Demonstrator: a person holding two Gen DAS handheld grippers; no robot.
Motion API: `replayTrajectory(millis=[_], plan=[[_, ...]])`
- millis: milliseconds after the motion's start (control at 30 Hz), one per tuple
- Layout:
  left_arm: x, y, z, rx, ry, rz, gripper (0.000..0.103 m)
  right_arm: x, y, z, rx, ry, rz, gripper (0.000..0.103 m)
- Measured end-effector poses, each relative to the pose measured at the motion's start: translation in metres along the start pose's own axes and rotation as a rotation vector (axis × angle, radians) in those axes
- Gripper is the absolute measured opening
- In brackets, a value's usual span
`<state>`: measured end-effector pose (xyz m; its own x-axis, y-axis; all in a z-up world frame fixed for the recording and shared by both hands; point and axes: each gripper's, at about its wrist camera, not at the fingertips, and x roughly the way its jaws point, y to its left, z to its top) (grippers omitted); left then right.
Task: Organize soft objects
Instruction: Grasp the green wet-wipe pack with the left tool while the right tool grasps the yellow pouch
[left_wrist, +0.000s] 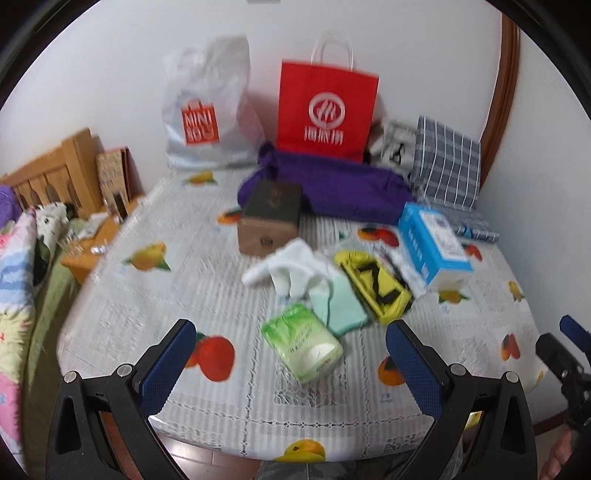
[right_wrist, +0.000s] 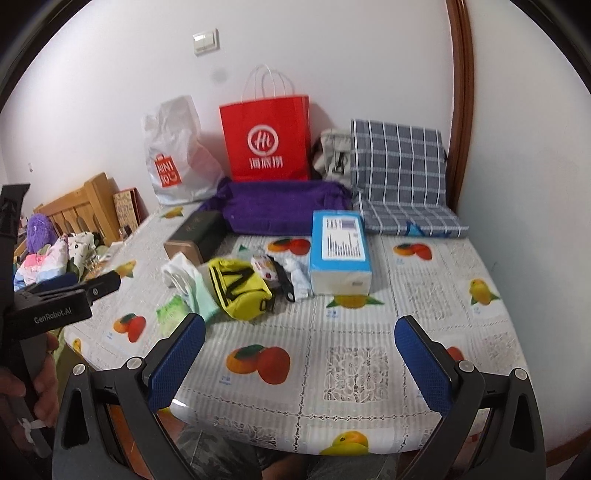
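A pile of soft things lies mid-table: a green tissue pack (left_wrist: 302, 341), a mint cloth (left_wrist: 341, 302), a white cloth (left_wrist: 291, 266) and a yellow pouch with black straps (left_wrist: 375, 286). The pouch (right_wrist: 240, 282) and small white items (right_wrist: 295, 277) show in the right wrist view too. A purple folded cloth (left_wrist: 332, 188) lies behind them. My left gripper (left_wrist: 291, 365) is open and empty, just short of the tissue pack. My right gripper (right_wrist: 299, 363) is open and empty over the table's front edge, to the right of the pile.
A blue and white box (right_wrist: 340, 253), a dark box on a brown box (left_wrist: 269, 218), a red paper bag (left_wrist: 327, 110), a white plastic bag (left_wrist: 207, 110) and a checked cushion (right_wrist: 397, 173) stand around the back. The fruit-print tablecloth (right_wrist: 351, 365) covers the table. A bed lies at left.
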<state>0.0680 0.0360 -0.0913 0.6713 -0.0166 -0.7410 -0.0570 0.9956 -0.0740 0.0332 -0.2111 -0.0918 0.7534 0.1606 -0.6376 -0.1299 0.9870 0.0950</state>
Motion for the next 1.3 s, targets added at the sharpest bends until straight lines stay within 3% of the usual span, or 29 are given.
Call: replayTrajectory(millis=[600,833,933,1300], plan=[[0.109,-0.003,-0.032,-0.026,0.219,-0.032,0.100,0.102,-0.016,-0.027,0.014,0.195,-0.007,0.101],[0.125,0.001,-0.032,-0.040,0.218,-0.017,0.083,0.123,-0.015,-0.030,0.005,0.229,0.003,0.101],[0.124,0.004,-0.029,-0.022,0.210,-0.033,0.081,0.127,-0.010,-0.030,-0.009,0.229,0.010,0.101],[0.125,0.041,-0.020,-0.027,0.196,0.062,0.081,0.142,0.020,-0.005,-0.059,0.160,0.057,0.100]])
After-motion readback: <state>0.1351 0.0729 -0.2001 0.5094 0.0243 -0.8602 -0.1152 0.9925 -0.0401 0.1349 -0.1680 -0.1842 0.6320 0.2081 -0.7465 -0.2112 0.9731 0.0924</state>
